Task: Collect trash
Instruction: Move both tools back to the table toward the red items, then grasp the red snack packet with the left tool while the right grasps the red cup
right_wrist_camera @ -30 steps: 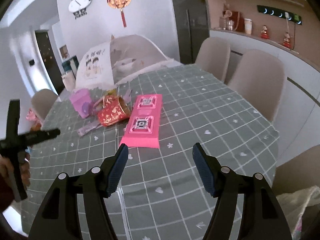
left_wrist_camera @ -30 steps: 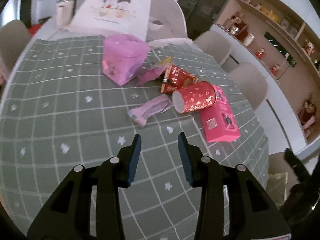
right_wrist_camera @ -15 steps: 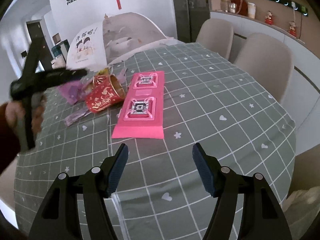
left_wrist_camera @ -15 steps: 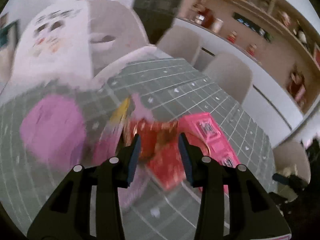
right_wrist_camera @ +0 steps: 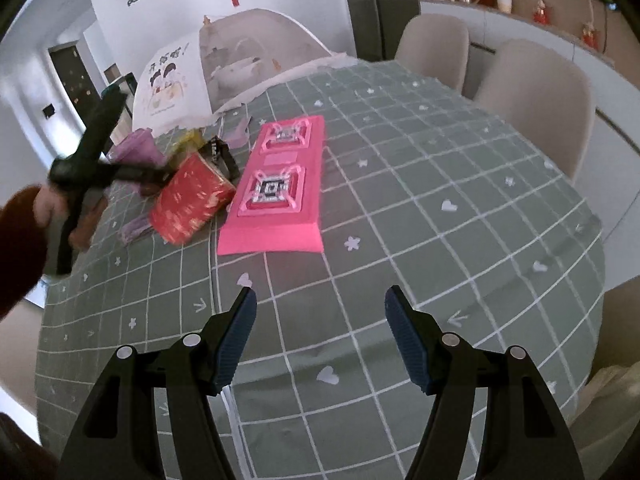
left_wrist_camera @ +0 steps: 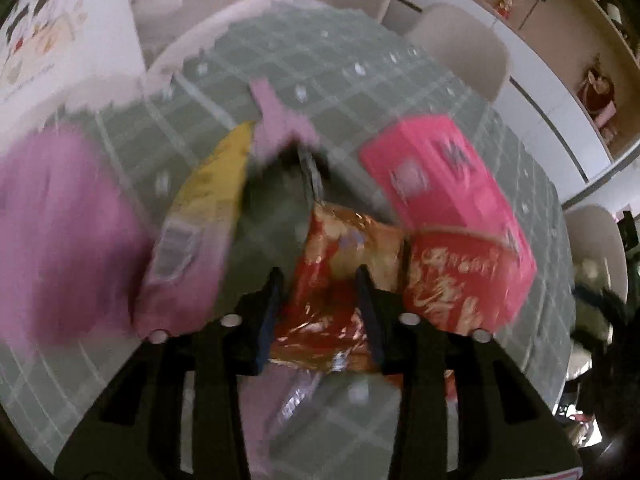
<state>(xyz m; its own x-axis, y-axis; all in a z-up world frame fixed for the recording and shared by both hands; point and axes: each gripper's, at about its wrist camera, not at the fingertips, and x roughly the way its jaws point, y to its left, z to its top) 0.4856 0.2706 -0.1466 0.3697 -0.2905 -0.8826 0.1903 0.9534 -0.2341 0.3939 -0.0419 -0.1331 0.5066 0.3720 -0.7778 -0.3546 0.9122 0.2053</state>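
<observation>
Red-and-gold foil: crumpled wrapper (left_wrist_camera: 340, 280) on the grey checked cloth, in the middle of the trash pile on the counter (right_wrist_camera: 420, 216).
Wrapper vs. left fingers: lies between them, straight ahead along the gripper; blue pads sit at either side of it.
Left gripper (left_wrist_camera: 320, 312): jaws have just been closing; wrapper fills the gap and the pads look to be touching its sides, though blur keeps me from calling the pinch firm.
Wrapper axis: runs away from the camera, roughly in line with the fingers, so the squeeze goes across its short width.
Neighbours: red cup (left_wrist_camera: 452, 280) on its side, just right of the wrapper and touching or nearly so; pink box (left_wrist_camera: 440, 184) behind that; yellow-and-pink sachet (left_wrist_camera: 200, 232) just left; purple bag (left_wrist_camera: 60, 232) further left.
Right gripper (right_wrist_camera: 320, 336): fingers spread wide, nothing between them, over bare cloth.
Nearer hand: left, by far; the right one is well apart from the pile, with the pink box closest to it.
Judgement: finish the pinch and lift; the cup may get nudged.
</observation>
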